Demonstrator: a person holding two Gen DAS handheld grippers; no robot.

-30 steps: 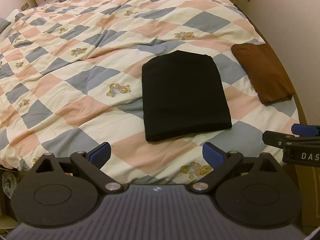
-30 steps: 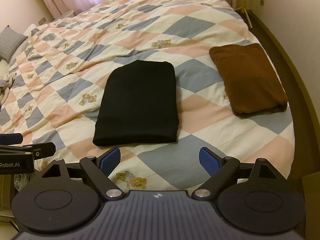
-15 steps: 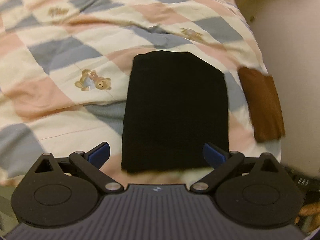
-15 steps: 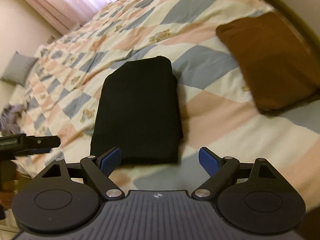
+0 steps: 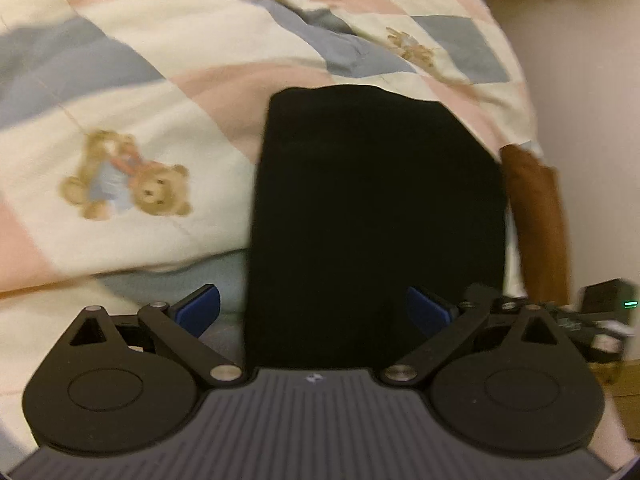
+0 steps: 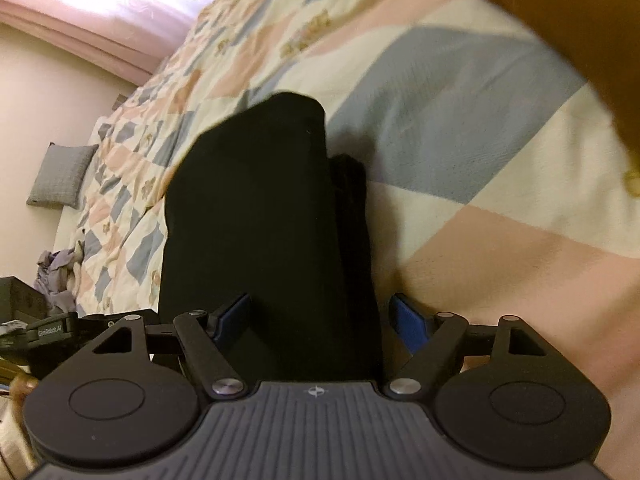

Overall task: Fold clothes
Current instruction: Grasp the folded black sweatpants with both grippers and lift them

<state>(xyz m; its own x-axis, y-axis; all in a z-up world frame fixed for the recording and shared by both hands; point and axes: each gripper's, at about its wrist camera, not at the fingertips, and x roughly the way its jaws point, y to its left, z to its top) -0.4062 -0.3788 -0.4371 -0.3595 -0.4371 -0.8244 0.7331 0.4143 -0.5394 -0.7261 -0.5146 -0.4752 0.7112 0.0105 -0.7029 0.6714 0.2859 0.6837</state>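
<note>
Right wrist view: the right gripper (image 6: 320,318) jaws, just narrowed, stand apart astride the near edge of the folded black garment (image 6: 256,216) on the quilt (image 6: 500,168) — nothing is clamped. The left gripper (image 5: 312,310) is likewise spread and empty. Soft, light, layered cloth is expected — all layers should be pinched at the near corners.

You're over a bed covered by a cream, pink and grey-blue diamond-patchwork quilt with teddy-bear prints (image 5: 132,184). Bright daylight glows through a pale pink curtain (image 6: 92,12) beside a plain cream wall (image 6: 48,92). A grey square cushion (image 6: 62,176) lies at the quilt's far edge.
</note>
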